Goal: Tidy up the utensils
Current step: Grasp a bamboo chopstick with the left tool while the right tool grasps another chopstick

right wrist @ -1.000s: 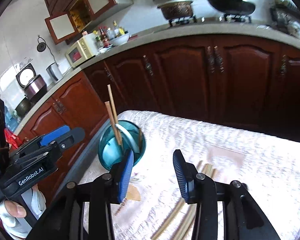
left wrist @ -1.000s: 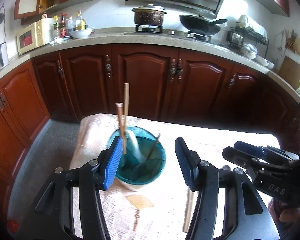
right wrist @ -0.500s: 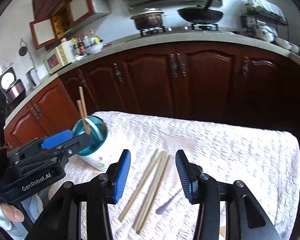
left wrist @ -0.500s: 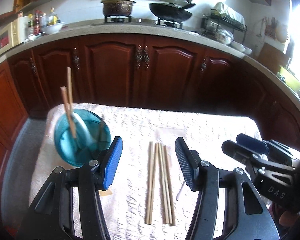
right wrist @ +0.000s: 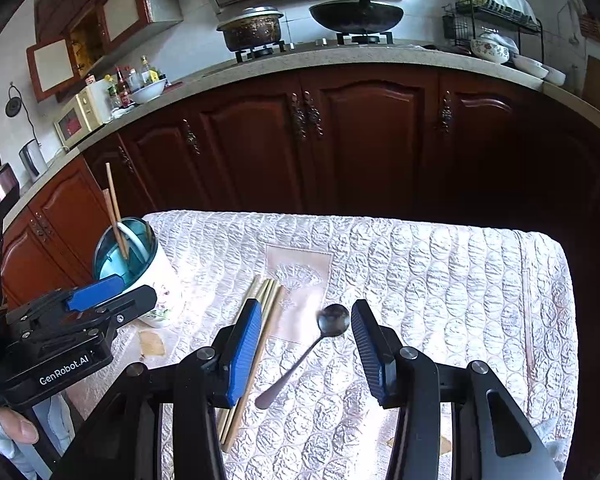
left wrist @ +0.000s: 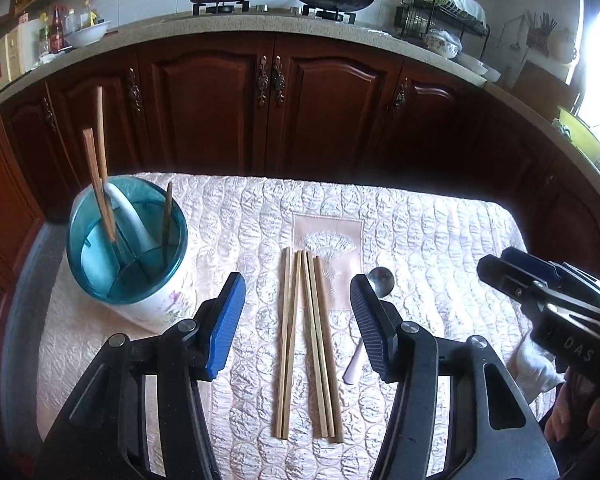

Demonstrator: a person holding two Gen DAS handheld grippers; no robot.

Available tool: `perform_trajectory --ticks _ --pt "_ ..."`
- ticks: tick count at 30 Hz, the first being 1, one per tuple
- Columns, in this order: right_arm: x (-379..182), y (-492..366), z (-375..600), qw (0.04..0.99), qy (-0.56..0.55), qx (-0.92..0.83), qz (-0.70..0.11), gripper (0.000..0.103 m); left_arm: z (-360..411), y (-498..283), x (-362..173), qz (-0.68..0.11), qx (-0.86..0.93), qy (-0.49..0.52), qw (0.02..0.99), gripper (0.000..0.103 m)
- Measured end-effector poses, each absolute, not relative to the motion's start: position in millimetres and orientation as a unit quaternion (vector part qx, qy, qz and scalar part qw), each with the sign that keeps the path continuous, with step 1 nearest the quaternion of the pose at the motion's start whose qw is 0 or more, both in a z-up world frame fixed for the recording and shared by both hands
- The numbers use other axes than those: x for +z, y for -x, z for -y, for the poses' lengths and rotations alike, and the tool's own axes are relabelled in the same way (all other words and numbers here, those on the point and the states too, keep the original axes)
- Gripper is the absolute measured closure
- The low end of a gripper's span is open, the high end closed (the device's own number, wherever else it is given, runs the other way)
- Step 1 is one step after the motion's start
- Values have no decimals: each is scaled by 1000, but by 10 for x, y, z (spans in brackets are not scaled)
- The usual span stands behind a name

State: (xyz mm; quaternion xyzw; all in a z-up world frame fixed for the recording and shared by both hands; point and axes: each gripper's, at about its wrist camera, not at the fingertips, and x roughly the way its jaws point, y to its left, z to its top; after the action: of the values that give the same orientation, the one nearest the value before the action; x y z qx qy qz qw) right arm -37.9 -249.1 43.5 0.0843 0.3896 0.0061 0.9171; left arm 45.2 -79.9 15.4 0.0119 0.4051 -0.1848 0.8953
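You are holding the left gripper (left wrist: 298, 316) over the bundle of chopsticks (left wrist: 306, 344), its jaws spread wide with nothing between the pads, so the sticks are lying framed in the gap below. That is lining you up, it seems, to close across the bundle's width rather than along it.

You are aiming the right gripper (right wrist: 306, 344) at the spoon (right wrist: 300, 354), which is lying just to the right of the chopsticks with its bowl pointing away from you. Its jaws are also standing apart and pinching nothing; the spoon is resting on the quilted cloth (right wrist: 440, 280) under the gap.

The holder (left wrist: 128, 244), with its teal rim, is standing well to the left of the chopsticks near the cloth's edge. It is already carrying two chopsticks, a white-handled utensil and a dark stick, upright and leaning on the rim, so loose pieces most likely belong there.

By my reading you are still approaching: four chopsticks and the spoon are waiting on the cloth. Thin sticks lying flat may roll or scatter when pinched.
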Motion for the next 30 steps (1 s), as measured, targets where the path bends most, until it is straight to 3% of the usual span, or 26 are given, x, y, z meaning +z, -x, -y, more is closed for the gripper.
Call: perform_trajectory --ticks 19,21,23,26,30 --pt "-104 263 2714 892 -127 15 -433 57 648 -604 -516 -457 -179 -18 871 50" --pt "-201 186 2671 886 -137 39 -442 58 676 -649 -639 -469 -184 -16 864 52" --pt "-312 74 2602 876 -147 64 -454 69 714 -686 -726 -478 -187 -20 858 64" --pt "-525 -151 2470 859 -163 93 -476 72 809 -784 -896 -494 -189 -24 848 71" --pt "-834 -453 2298 836 -173 112 -509 74 873 -893 -1109 -518 -192 -26 833 73"
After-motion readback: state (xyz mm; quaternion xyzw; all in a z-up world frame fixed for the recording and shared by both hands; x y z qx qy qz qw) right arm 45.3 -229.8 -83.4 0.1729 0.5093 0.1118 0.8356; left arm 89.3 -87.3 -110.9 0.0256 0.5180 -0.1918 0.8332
